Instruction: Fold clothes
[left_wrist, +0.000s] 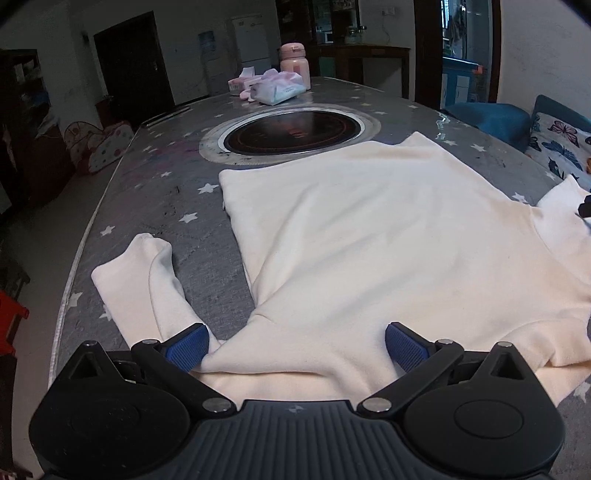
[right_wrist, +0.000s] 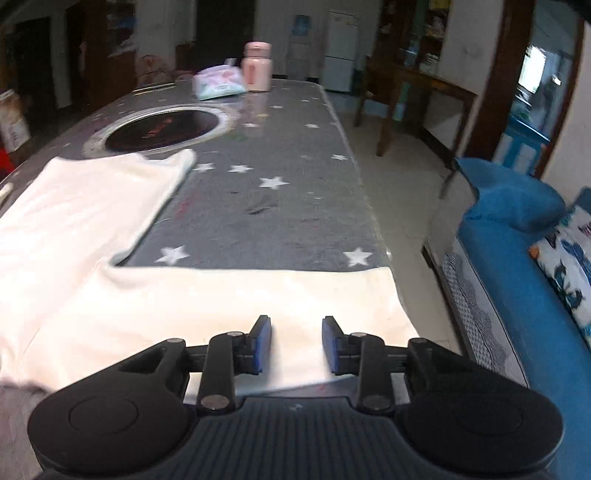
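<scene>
A cream long-sleeved top (left_wrist: 362, 229) lies spread flat on the grey star-patterned table (left_wrist: 166, 192). Its left sleeve (left_wrist: 147, 280) is bent back towards the table's left edge. My left gripper (left_wrist: 295, 347) is wide open over the shoulder area near that sleeve, holding nothing. In the right wrist view the top's other sleeve (right_wrist: 258, 299) stretches across the table to its right edge. My right gripper (right_wrist: 296, 343) hovers over that sleeve, jaws partly open with cloth showing between them, not clamped.
A round black cooktop (left_wrist: 291, 134) is set into the table beyond the top. A pink bottle (left_wrist: 294, 64) and tissue packs (left_wrist: 277, 88) stand at the far end. A blue sofa (right_wrist: 524, 266) with a butterfly cushion is to the right.
</scene>
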